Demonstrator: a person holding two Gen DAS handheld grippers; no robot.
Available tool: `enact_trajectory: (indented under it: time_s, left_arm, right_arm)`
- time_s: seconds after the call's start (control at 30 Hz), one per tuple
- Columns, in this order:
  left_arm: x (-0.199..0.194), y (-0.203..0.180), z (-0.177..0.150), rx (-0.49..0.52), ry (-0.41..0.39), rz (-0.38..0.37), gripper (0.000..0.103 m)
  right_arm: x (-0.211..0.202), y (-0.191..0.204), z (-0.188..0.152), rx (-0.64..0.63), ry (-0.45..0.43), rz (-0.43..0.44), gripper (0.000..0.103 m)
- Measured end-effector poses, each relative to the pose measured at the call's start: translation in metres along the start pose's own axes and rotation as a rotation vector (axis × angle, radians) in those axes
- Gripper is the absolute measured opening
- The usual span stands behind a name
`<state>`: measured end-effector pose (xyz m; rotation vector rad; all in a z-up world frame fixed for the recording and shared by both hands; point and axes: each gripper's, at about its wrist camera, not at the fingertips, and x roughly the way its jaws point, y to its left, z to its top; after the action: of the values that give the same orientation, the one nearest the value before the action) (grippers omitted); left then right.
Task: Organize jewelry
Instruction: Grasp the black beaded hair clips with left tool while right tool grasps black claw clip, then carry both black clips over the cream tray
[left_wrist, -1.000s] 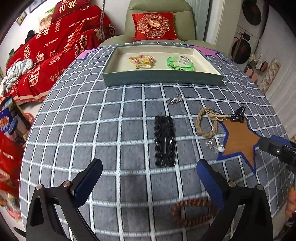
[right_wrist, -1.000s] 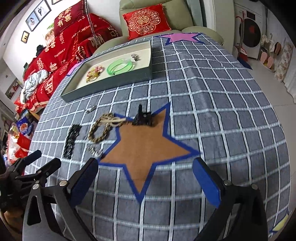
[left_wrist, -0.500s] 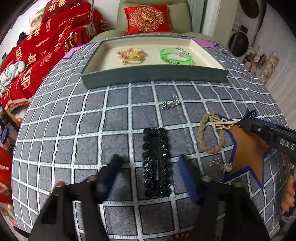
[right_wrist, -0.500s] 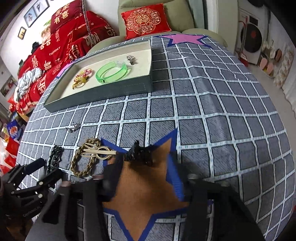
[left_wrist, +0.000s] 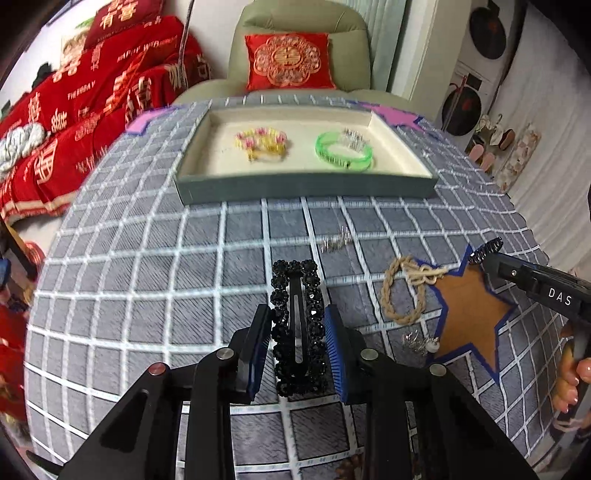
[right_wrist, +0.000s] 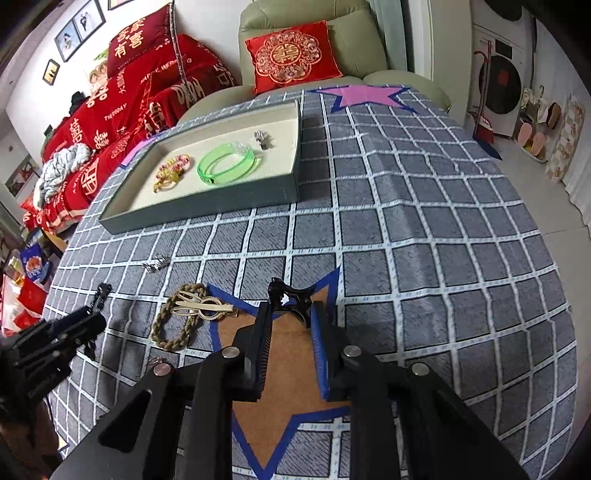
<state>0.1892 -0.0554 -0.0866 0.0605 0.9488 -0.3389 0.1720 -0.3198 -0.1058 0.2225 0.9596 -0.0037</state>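
Note:
My left gripper (left_wrist: 298, 326) is shut on a black beaded hair clip (left_wrist: 297, 317) that lies on the grey checked cloth. My right gripper (right_wrist: 290, 315) is shut on a small black claw clip (right_wrist: 290, 295) at the top of the brown star patch (right_wrist: 284, 373). The grey tray (left_wrist: 306, 186) at the back holds a green bangle (left_wrist: 341, 151), a pink and yellow bracelet (left_wrist: 264, 144) and a silver piece (right_wrist: 263, 138). A braided rope bracelet (right_wrist: 177, 325) with a gold clip (right_wrist: 203, 308) lies between the grippers.
A small silver piece (left_wrist: 336, 242) lies in front of the tray, another silver piece with a pearl (left_wrist: 421, 341) beside the star patch. A pink star patch (right_wrist: 365, 95) marks the far right corner. An armchair and red bedding stand behind the table.
Both grippers went from wide open to closed. The left one moved forward over the black hair clip and shut on it. The right one moved up to the claw clip and shut on it.

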Motion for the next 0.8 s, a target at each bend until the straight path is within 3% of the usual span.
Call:
enact_trajectory:
  time_s: [0.5,0.8]
  left_arm:
    - [-0.035,0.013,0.051,0.042,-0.108,0.01,0.038]
    - [-0.023,0.036,0.089,-0.032,-0.146,0.012,0.038]
  right_arm:
    - [-0.037,0.012,0.047,-0.027,-0.082,0.08,0.023]
    - [-0.032,0.024,0.09,-0.069,-0.111,0.086,0.023]
